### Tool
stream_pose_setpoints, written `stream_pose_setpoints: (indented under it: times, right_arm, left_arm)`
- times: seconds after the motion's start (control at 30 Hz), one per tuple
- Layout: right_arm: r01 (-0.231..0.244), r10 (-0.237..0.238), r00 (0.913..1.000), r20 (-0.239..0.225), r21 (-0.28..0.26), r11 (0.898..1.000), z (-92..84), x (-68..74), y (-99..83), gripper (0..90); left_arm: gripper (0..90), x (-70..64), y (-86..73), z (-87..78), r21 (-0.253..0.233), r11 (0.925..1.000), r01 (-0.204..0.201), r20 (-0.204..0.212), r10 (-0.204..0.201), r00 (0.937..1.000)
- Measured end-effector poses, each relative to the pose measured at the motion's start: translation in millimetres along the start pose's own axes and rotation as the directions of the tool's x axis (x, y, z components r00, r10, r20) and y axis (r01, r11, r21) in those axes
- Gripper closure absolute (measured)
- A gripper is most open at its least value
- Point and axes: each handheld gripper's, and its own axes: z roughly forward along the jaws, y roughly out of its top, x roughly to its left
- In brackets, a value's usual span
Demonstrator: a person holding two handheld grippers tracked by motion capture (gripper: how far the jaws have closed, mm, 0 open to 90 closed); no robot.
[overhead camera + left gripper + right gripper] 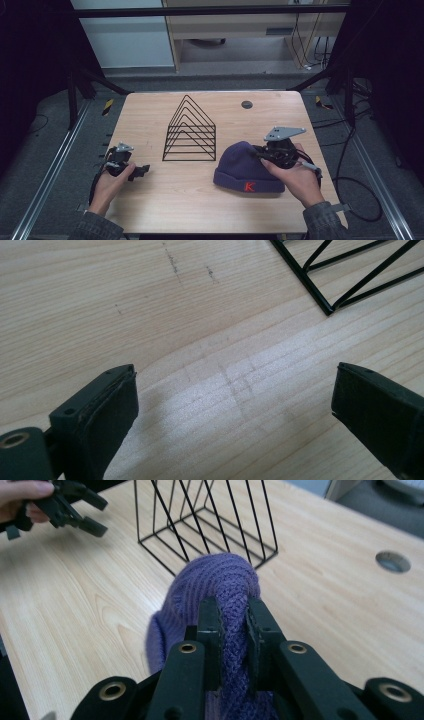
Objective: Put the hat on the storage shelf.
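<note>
A purple knit beanie point(245, 172) with a red "K" on its cuff lies on the right half of the wooden table point(175, 200). My right gripper point(261, 152) is shut on the beanie's crown, and the knit point(215, 580) bunches up between its two black jaws point(232, 605). A hand wraps the gripper from the right. At the table's left, my left gripper point(141, 171) is held low over the wood with its jaws pointing right. It stands open point(235, 375) with bare wood between its pads. It appears again in the right gripper view point(97, 515).
A black wire rack point(190, 132) of triangular dividers stands mid-table between the two hands; its corner point(345, 275) is just ahead of the left gripper and its base point(210, 525) is behind the beanie. A round cable hole point(246, 104) sits at the back right.
</note>
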Motion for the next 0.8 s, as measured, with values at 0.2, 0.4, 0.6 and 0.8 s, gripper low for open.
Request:
stream_pose_setpoints:
  times: [0.2, 0.4, 0.6, 0.8]
  right_arm:
    - [0.017, -0.017, 0.9998, 0.006, -0.040, 0.999, -7.7, -5.4, 20.2, 79.5]
    - [0.026, -0.025, 0.9996, 0.015, -0.058, 0.998, -12.8, -9.9, 36.2, 79.5]
    - [0.033, -0.030, 0.9991, 0.031, -0.083, 0.996, -20.4, -12.0, 55.9, 79.5]
    - [0.028, -0.024, 0.9989, 0.041, -0.110, 0.994, -27.0, -15.6, 68.2, 79.4]
  left_arm:
    - [4.7, 1.5, 2.5, -6.4, -0.046, 0.9989, 0.010, -0.001, -0.010, 0.9999]
    - [5.3, 2.3, 4.4, -14.5, -0.109, 0.9938, 0.024, -0.001, -0.024, 0.9997]
    - [5.8, 0.5, 9.1, -32.9, -0.191, 0.9809, 0.034, 0.008, -0.033, 0.9994]
    - [5.8, -7.3, 23.1, -54.7, -0.260, 0.9654, 0.026, 0.027, -0.019, 0.9995]
